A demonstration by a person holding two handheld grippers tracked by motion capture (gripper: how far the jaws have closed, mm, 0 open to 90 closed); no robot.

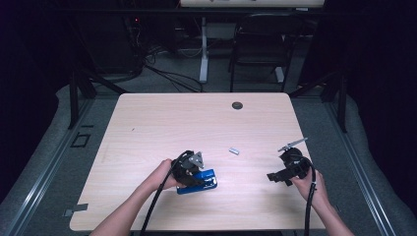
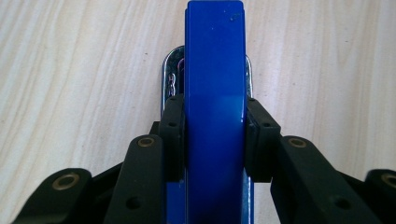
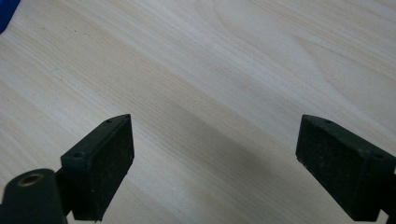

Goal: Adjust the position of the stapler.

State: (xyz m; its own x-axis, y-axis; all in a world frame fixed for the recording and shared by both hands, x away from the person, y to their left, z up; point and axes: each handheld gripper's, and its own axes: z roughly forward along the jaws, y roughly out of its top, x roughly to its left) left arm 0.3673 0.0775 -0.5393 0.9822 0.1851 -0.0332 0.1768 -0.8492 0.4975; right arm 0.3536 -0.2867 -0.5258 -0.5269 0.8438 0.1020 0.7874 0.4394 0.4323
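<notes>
— High view first: where was the glossy blue plastic stapler [image 1: 197,181]?

— It lay on the pale wood-grain table [image 1: 172,123], low and a little left of centre in the frame, under the left gripper [image 1: 194,174]. A small silvery metal piece [image 1: 234,151] lay apart from it, nearer the middle of the frame.

— And the grip itself?

— In the left gripper view the two black pads [image 2: 172,135] pressed on both flanks of the stapler's [image 2: 215,112] blue top arm, which ran up the centre of the frame; the shiny metal base [image 2: 169,79] peeked out beside it. The jaws were clamped tight on it.

— What about the other hand?

— The right gripper [image 1: 287,173] sat at the lower right of the high view, well apart from the stapler. In the right gripper view its jaws stood wide, pads [image 3: 112,163] at the frame's lower corners, with bare tabletop [image 3: 210,93] between them and nothing held.
</notes>
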